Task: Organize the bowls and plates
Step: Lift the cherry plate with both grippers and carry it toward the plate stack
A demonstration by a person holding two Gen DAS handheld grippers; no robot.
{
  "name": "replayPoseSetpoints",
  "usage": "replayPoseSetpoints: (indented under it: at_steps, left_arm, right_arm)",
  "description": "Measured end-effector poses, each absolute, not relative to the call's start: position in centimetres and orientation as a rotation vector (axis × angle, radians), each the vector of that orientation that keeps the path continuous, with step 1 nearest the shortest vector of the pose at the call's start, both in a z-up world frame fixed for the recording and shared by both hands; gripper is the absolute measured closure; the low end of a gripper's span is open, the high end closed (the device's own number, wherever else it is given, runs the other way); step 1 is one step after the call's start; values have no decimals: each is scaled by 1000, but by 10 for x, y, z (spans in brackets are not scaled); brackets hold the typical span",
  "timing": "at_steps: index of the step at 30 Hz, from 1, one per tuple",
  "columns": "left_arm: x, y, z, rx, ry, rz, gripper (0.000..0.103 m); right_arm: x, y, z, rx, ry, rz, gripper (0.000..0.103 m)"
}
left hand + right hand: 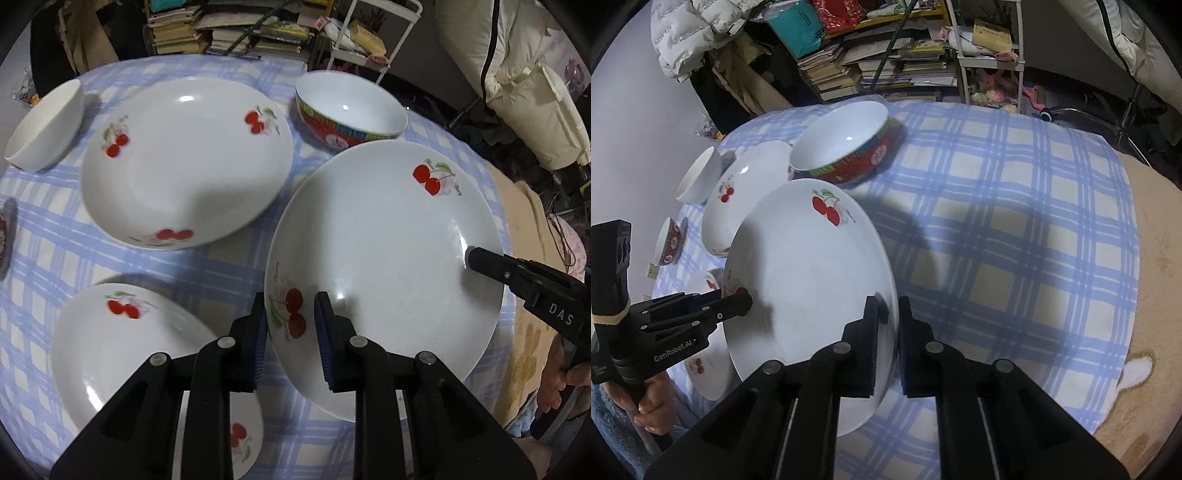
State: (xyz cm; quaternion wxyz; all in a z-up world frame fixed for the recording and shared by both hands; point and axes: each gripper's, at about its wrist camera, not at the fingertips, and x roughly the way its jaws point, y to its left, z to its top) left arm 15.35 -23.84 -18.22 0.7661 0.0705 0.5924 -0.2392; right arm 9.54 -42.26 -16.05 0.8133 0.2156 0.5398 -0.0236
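Observation:
A large white cherry plate [384,266] is lifted and tilted above the checked tablecloth. My right gripper [888,332] is shut on its right rim; it also shows in the left wrist view [471,258]. My left gripper [290,317] straddles the plate's left rim, its jaws a little apart, not clearly clamped; in the right wrist view [746,301] its tip lies at that rim. The held plate [812,288] fills the middle there. A second cherry plate [184,162] lies at the back, a third [140,362] at the front left.
A red patterned bowl [351,110] stands behind the held plate, a plain white bowl [44,125] at the far left, a small red bowl [668,245] at the left edge. Stacked books [221,33] and a white rack [369,33] stand beyond the table.

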Motion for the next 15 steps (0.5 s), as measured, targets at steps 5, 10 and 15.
replayPoseSetpoints:
  at_steps: [5, 10, 15]
  left_arm:
    - [151, -223, -159, 143, 1254, -513, 79]
    - [147, -201, -136, 150, 1222, -492, 79]
    - [143, -159, -116, 126, 1199, -451, 79]
  right_arm:
    - [101, -409, -138, 431, 1126, -33, 92]
    - [109, -386, -114, 394, 1103, 0, 92]
    - [117, -357, -100, 369, 1091, 41, 92]
